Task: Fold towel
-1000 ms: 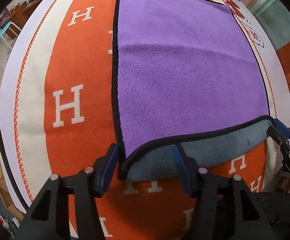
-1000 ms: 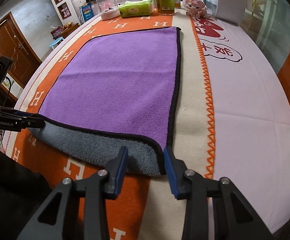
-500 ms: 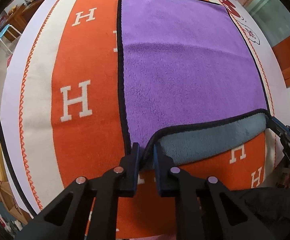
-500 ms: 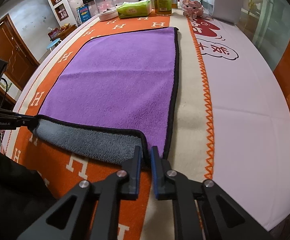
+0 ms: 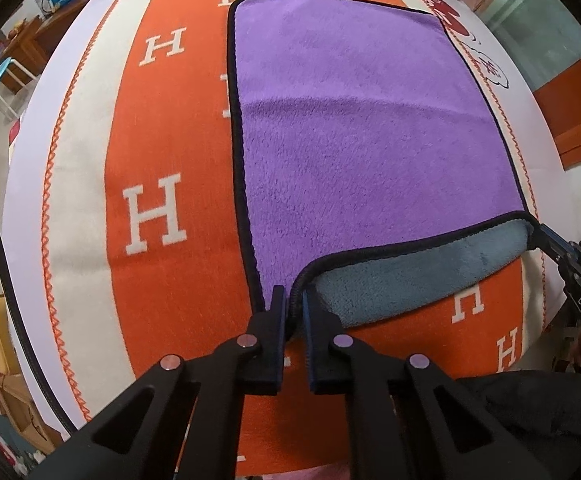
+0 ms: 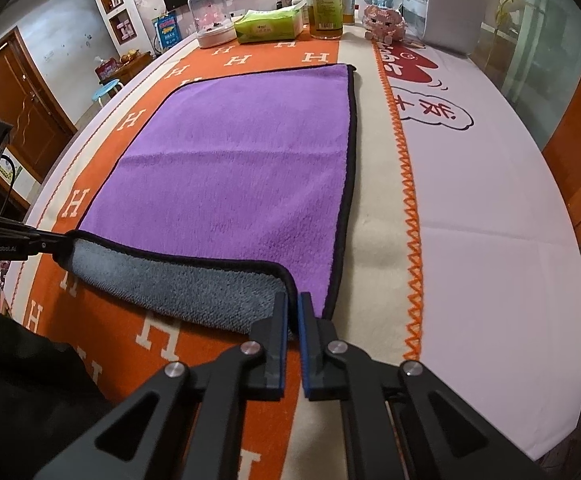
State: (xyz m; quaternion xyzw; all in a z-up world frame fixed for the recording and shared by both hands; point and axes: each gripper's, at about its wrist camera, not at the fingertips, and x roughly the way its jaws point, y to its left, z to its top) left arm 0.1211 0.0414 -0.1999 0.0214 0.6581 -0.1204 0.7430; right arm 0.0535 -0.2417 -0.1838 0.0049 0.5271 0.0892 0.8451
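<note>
A purple towel (image 5: 362, 128) with a black hem and grey underside lies flat on the orange H-patterned cloth; it also shows in the right wrist view (image 6: 242, 176). Its near edge is lifted off the cloth, showing the grey side (image 5: 418, 276). My left gripper (image 5: 295, 300) is shut on the towel's near left corner. My right gripper (image 6: 293, 304) is shut on the near right corner. Each gripper shows at the edge of the other's view, the right one (image 5: 546, 240) and the left one (image 6: 46, 242).
The table (image 6: 490, 200) carries a white cloth with red print at the right. At the far end stand a clear dome (image 6: 210, 16), a green tissue pack (image 6: 270, 24), a bottle (image 6: 324, 0), a pink toy (image 6: 384, 20) and a white appliance (image 6: 450, 4).
Both grippers went from open around the near corners to shut on them. The near edge has risen slightly and moved a little forward over the towel.
</note>
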